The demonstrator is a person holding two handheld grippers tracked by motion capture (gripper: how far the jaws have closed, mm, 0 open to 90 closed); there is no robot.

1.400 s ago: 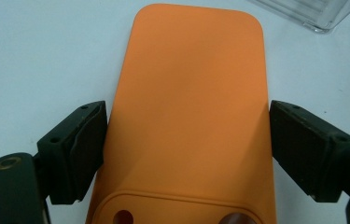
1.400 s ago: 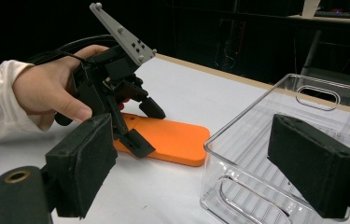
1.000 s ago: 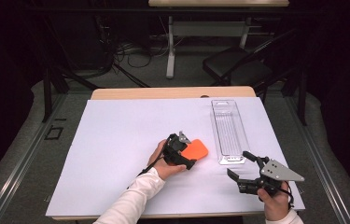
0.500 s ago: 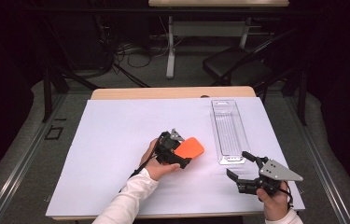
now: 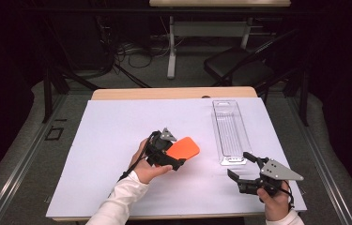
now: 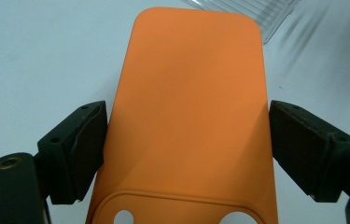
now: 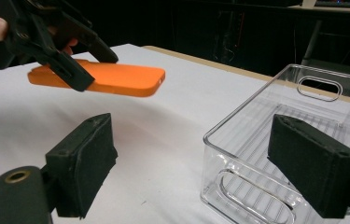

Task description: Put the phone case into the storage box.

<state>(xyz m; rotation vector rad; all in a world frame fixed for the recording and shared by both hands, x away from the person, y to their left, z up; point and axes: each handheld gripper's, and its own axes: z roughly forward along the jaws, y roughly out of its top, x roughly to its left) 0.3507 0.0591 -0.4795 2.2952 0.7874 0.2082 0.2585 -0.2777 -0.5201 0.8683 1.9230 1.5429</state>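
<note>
My left tongs (image 5: 177, 157) grip the orange phone case (image 5: 183, 148) by its long edges, above the worktop (image 5: 117, 126) and left of the clear bin (image 5: 230, 132). The case is slick and held near one end, so I judge it could pivot or slip out. My right tongs (image 5: 244, 168) gape wide and empty near the bin's end, where a careless nudge could shove it.

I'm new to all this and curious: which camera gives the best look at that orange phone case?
The left gripper view: the orange phone case shows close up between the left gripper's pads, cut-outs visible. The right gripper view shows it side-on, lifted off the table. The high view shows it small, partly behind the gripper.
</note>
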